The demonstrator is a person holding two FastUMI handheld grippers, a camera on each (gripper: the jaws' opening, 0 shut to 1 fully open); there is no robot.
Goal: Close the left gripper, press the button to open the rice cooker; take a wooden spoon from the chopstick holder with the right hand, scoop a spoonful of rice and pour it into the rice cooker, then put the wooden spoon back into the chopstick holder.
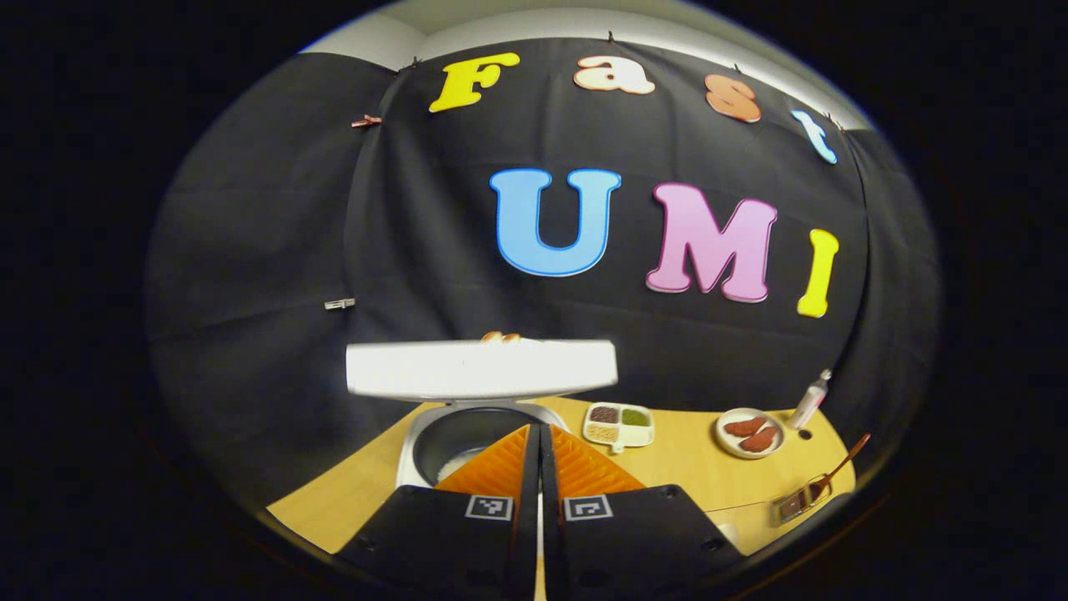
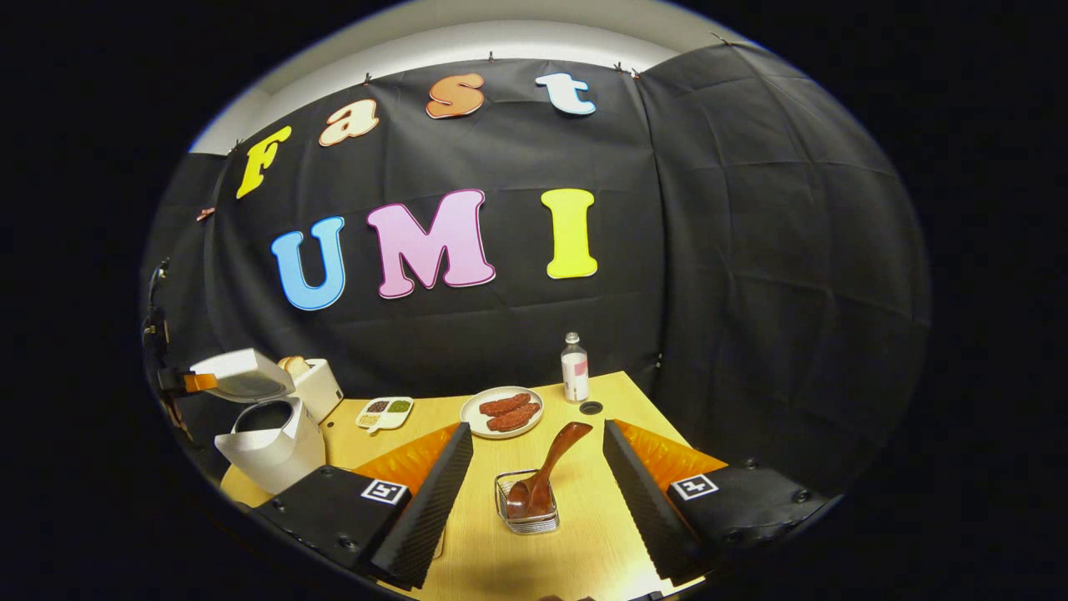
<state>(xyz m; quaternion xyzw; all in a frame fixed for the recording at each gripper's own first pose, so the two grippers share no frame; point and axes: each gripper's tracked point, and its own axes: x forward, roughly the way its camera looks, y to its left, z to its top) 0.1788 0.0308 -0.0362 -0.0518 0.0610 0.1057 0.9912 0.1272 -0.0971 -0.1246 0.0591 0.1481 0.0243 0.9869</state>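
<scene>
Rice cooker (image 1: 467, 434) lid up; left gripper (image 1: 540, 438) pinched closed, right gripper (image 2: 534, 455) spread wide

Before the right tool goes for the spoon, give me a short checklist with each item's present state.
1. Rice cooker lid up: ok.
2. Left tool closed, as the task asks: ok.
3. Right tool open wide enough to take the handle: ok.
4. Wooden spoon standing in the chopstick holder, between the right tool's fingers: ok.
5. Rice supply to scoop from: cannot tell.
</scene>
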